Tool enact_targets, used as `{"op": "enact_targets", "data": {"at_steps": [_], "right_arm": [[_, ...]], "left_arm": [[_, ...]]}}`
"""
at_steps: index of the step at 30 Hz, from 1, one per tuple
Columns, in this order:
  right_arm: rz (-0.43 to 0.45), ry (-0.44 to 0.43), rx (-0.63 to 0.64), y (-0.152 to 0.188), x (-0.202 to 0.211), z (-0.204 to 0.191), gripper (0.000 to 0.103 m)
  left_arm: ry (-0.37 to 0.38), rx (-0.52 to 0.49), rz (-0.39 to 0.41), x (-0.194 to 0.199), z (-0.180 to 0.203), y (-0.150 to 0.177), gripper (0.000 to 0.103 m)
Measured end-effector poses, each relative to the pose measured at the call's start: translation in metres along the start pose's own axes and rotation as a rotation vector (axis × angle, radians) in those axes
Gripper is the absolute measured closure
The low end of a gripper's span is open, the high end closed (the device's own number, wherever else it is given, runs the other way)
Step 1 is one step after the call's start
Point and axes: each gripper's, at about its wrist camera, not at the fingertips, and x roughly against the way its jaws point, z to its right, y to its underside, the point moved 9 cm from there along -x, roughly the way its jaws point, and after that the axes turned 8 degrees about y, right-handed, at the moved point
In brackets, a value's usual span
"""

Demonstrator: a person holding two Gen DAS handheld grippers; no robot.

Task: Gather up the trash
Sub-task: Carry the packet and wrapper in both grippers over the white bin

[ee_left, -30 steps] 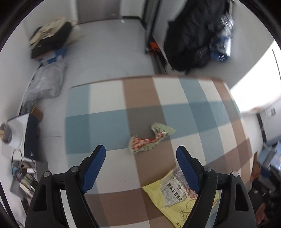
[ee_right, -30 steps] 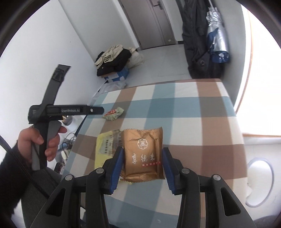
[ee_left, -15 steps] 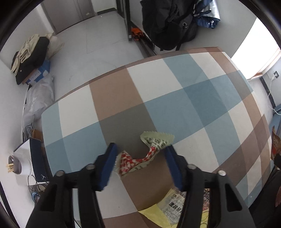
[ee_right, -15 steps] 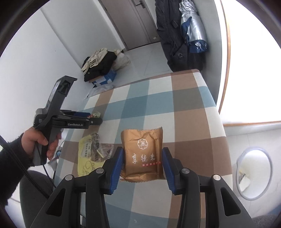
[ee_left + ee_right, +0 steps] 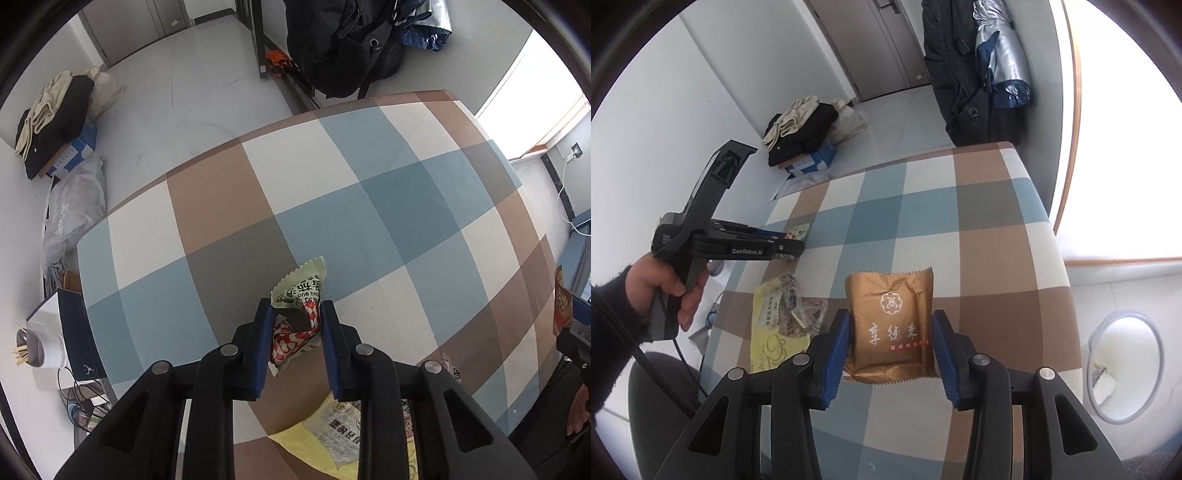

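While pinched: wrapper between left claw

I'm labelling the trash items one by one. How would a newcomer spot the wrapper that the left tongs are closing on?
Start at the checked tablecloth in blue, brown and white. Near its left edge, between the blue pads of the left tongs, lies a crumpled wrapper. It is pale green with red-and-white checks, unlike the flat yellow packet nearer the person and the gold pouch in the right tongs.

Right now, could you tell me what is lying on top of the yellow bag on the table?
A crumpled clear printed wrapper lies on the yellow bag, at its upper right. Whatever is under the bag stays hidden; only the checked tablecloth shows around it.
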Motion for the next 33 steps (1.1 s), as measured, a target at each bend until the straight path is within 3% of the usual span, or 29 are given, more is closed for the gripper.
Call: {"op": "enact_targets", "data": {"at_steps": [6,11,15,18,33], "right_arm": [[-0.019,-0.005,-0.038,0.001,-0.005,0.007,0.060],[-0.010,-0.027,-0.052,0.003,-0.002,0.005,0.060],[-0.018,-0.013,-0.044,0.008,-0.004,0.003,0.060],[-0.022,-0.054,-0.063,0.012,0.000,-0.001,0.060],[0.009,-0.069,-0.021,0.037,0.021,-0.024,0.060]], "left_arm": [[0.031,0.036,0.041,0.013,0.001,-0.001,0.083],[0.123,0.150,0.112,0.026,0.009,0.004,0.083],[0.152,0.188,0.160,0.036,0.023,0.013,0.083],[0.184,0.246,0.208,0.049,0.027,0.020,0.083],[0.180,0.325,0.474,0.116,0.042,0.070,0.083]]}}
